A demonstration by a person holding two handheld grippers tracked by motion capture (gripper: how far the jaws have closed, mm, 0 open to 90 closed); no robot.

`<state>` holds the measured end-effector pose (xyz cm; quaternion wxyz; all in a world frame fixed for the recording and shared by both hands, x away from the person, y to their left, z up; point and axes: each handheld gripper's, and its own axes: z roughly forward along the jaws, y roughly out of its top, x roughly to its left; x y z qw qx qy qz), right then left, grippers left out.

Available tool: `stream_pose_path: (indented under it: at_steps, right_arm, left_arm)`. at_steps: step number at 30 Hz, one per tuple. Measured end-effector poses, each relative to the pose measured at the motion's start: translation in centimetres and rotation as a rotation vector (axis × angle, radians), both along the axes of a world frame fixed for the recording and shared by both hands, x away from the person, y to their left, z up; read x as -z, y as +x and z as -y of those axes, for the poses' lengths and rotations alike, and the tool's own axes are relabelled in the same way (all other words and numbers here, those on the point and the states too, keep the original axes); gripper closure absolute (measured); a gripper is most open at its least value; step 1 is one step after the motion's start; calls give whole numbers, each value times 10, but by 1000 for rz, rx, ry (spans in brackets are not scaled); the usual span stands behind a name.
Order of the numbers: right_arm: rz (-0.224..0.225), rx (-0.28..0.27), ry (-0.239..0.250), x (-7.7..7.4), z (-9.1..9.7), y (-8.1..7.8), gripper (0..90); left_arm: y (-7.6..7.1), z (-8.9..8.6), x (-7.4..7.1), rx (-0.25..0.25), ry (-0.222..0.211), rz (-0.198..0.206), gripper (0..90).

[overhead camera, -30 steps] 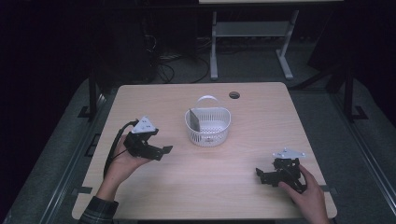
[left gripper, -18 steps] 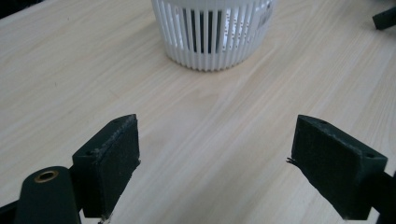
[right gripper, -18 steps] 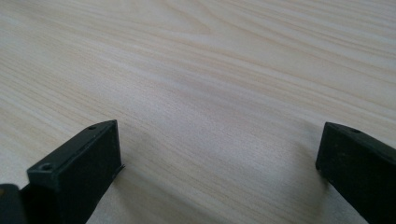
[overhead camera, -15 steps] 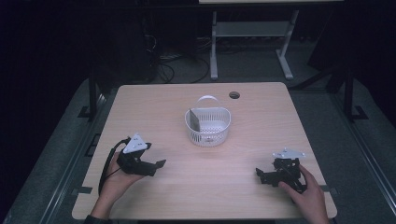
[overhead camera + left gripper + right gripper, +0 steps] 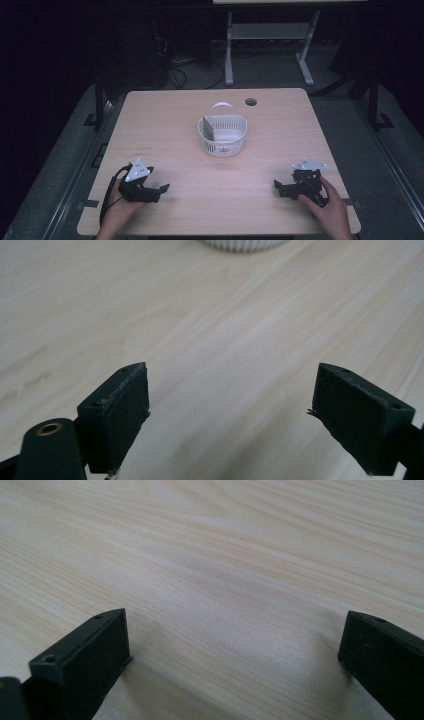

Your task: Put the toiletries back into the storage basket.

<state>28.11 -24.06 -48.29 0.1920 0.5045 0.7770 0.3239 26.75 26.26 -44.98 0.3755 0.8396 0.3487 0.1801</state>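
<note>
Looks pretty much done imo. White basket (image 5: pixel 223 135) sits mid bench (image 5: pixel 165 125), upright, w/ a flat grey thing (image 5: pixel 207 128) leaning inside its left end. Both hands are parked at the near edge, well apart from it. Left gripper (image 5: pixel 161 190) has its fingers (image 5: pixel 116 415) spread wide, nothing btwn them. Same for the right gripper (image 5: pixel 277 188), spread and empty, just bare wood underneath. Nothing else loose on the bench, so prob nothing left to load.

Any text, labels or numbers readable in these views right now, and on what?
None readable.
Table: faint dark marks near its left edge, too small to read.
Basket and the grey card in it: no print visible.
Left gripper and right gripper: no markings visible.
</note>
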Motion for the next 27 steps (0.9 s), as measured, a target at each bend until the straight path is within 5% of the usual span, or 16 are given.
stream_pose_path:
  at_steps: [10,27]
  right_arm:
    - [-2,-1,-1,0,0,0,0]
    - [-1,-18,-2,0,1,1,0]
  left_arm:
    - [-4,-8,25,-43,17,-45,127]
    - [-1,-12,25,-51,5,-56,126]
